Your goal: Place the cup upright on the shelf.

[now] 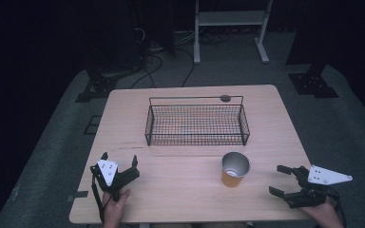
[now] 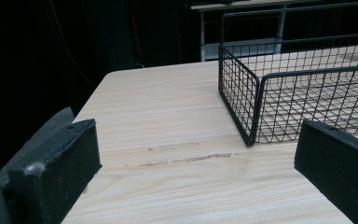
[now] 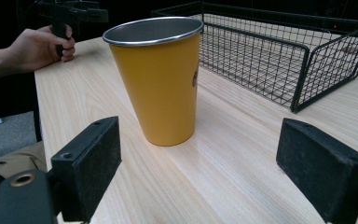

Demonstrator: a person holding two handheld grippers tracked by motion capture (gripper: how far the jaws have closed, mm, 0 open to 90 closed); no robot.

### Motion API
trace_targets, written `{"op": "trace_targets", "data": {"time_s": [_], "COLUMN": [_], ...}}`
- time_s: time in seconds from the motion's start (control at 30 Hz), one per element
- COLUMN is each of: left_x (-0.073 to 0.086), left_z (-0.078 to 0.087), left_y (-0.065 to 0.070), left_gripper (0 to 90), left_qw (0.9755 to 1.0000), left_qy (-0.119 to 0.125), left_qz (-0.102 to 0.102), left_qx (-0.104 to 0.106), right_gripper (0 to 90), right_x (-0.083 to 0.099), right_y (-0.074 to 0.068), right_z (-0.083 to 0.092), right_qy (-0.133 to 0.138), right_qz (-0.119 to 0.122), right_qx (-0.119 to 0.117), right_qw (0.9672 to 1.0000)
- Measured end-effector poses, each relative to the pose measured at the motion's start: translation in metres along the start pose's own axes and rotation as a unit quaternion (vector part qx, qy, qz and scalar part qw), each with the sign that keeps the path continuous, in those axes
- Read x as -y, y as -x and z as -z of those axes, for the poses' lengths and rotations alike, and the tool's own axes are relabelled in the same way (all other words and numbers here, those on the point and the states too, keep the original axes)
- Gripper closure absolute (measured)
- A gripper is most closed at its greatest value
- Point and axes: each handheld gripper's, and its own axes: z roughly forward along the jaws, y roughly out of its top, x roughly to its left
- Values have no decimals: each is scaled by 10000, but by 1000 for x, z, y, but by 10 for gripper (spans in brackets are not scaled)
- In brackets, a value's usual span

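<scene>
Cup (image 1: 235, 169) stands left of the open right hand-held gripper (image 1: 281, 180).

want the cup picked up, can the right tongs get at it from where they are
Probably yes: the right tongs are open, facing the yellow cup, with bare table between.

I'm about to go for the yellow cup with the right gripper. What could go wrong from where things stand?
The yellow cup stands upright, narrow base down and wide rim up, so a jaw bumping its upper wall could tip it. Its smooth tapered side might slip upward out of a squeeze. The wire basket sits just behind it, and a push forward could knock the cup against the basket's near wall. The right gripper is open and apart from it.
</scene>
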Motion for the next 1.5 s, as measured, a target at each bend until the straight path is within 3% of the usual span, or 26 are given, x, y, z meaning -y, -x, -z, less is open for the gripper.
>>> {"op": "trace_targets", "data": {"time_s": [0.2, 0.5, 0.83, 1.5], "left_x": [0, 0, 0, 0], "left_z": [0, 1, 1, 1], "left_y": [0, 0, 0, 0], "left_gripper": [0, 0, 0, 0], "left_qw": [10000, 10000, 10000, 10000], "left_qy": [8, 40, 31, 32], "left_qz": [5, 5, -3, -8], "left_qx": [11, 56, 39, 43], "right_gripper": [129, 129, 128, 97], "right_x": [1, -9, -14, -26], "right_y": [-1, -12, -16, -21], "right_z": [-2, -9, -19, -41], "right_qy": [-24, 42, 26, -218], "right_qz": [-43, 117, 124, 257], "right_qx": [2, -128, -228, -264], "right_qw": [10000, 9998, 9997, 9991]}}
